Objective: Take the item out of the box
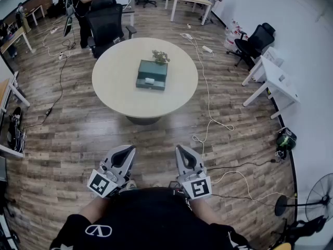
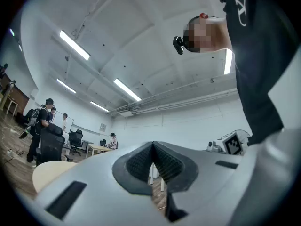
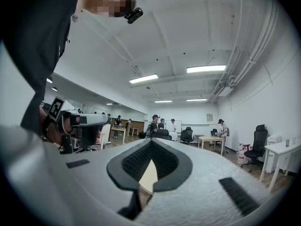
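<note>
A dark green box [image 1: 151, 75] lies open on the round beige table [image 1: 114, 82], well ahead of me. A small white item [image 1: 149, 80] rests inside it. A little plant [image 1: 160, 56] stands at the box's far edge. Both grippers hang close to my body, far short of the table. My left gripper [image 1: 126, 149] is shut with nothing in it, and its pads [image 2: 141, 161] meet at the tip in the left gripper view. My right gripper [image 1: 180, 148] is also shut and empty, with the table showing through the gap behind its pads [image 3: 162, 161].
Black office chairs [image 1: 106, 22] stand at the table's far side, with a person [image 1: 80, 4] beyond them. Cables [image 1: 208, 103] trail over the wooden floor right of the table. A white desk [image 1: 276, 79] and a fan [image 1: 320, 194] stand along the right wall.
</note>
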